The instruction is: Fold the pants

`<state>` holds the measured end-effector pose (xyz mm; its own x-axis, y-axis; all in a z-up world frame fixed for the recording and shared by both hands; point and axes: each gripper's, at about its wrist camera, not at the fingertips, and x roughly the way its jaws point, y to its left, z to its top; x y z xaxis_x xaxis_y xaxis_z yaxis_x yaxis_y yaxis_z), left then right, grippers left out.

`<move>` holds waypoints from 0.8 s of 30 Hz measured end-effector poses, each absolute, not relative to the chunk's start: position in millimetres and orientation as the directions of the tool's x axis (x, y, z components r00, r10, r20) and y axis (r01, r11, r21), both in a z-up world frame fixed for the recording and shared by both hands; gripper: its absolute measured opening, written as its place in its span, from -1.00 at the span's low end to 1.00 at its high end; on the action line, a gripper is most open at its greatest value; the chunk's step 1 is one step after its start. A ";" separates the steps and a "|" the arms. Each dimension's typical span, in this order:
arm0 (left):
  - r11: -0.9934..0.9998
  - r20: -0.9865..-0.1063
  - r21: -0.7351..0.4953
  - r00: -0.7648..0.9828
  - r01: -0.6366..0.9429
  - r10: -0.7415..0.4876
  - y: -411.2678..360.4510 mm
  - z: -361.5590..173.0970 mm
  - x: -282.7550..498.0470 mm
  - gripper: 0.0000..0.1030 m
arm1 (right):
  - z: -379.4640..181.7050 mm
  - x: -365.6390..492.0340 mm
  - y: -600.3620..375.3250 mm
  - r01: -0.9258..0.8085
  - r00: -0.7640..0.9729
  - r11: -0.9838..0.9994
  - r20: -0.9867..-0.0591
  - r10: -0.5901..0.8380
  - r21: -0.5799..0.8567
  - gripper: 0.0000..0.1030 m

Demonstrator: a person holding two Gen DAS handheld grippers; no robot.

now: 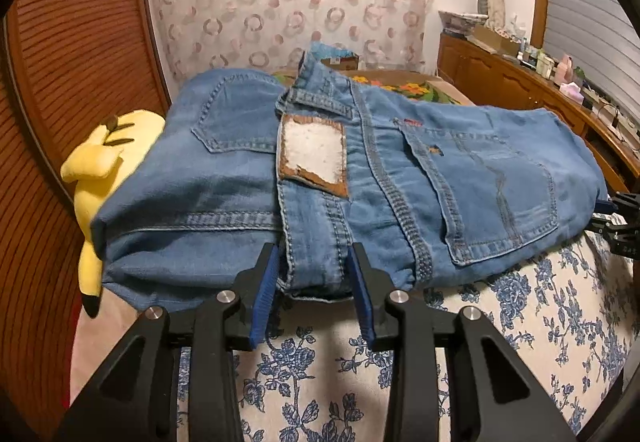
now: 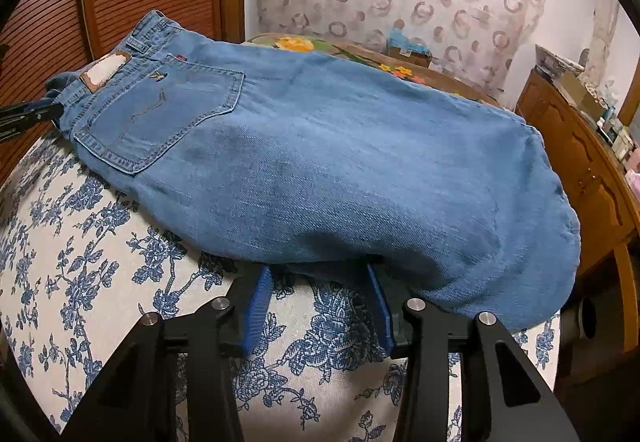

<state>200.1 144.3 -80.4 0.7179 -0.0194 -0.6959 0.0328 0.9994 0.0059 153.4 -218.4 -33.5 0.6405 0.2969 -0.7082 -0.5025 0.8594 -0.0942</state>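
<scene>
With our left gripper (image 1: pixel 314 266) fingers narrow around the jeans' (image 1: pixel 360 178) waistband and right gripper (image 2: pixel 318 282) fingers wide under the near fold, we should lift both evenly off the bed (image 2: pixel 100 242).

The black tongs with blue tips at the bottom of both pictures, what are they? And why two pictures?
They are tools a person holds, one in each hand. Each carries a camera looking along its two fingers, so you get two pictures. The left tongs sit open around the waistband of the jeans. The right tongs sit open at the folded legs, their tips under the edge. Nothing is squeezed tight. The jeans lie folded on a flowery bed. A yellow plush toy peeks out beside them.
</scene>
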 end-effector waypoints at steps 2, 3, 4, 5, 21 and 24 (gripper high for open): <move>0.999 -0.697 0.024 0.717 0.037 -0.010 142.4 -83.6 201.0 -0.30 | -33.9 152.6 -216.0 -0.513 0.637 0.853 -0.707 0.307 -0.092 -0.36; 0.999 -0.693 0.033 0.721 0.041 -0.006 141.1 -83.9 200.1 -0.32 | -33.7 151.9 -215.0 -0.514 0.640 0.852 -0.705 0.306 -0.097 -0.55; 0.998 -0.688 0.037 0.726 0.043 -0.006 140.5 -82.9 199.0 -0.60 | -34.3 151.1 -213.5 -0.513 0.645 0.851 -0.703 0.299 -0.109 -0.75; 0.998 -0.680 0.038 0.733 0.044 -0.007 139.9 -81.3 197.4 -0.81 | -34.5 150.4 -213.0 -0.513 0.649 0.850 -0.701 0.296 -0.116 -0.78; 0.998 -0.553 0.040 0.833 0.040 -0.012 138.0 -24.3 144.4 -0.92 | -17.8 101.6 -228.6 -0.513 0.700 0.855 -0.614 0.365 -0.078 -0.96; 0.999 -0.546 0.028 0.838 0.026 -0.007 145.0 -22.9 131.3 -0.92 | -15.4 88.0 -232.1 -0.523 0.700 0.850 -0.604 0.381 -0.069 -0.96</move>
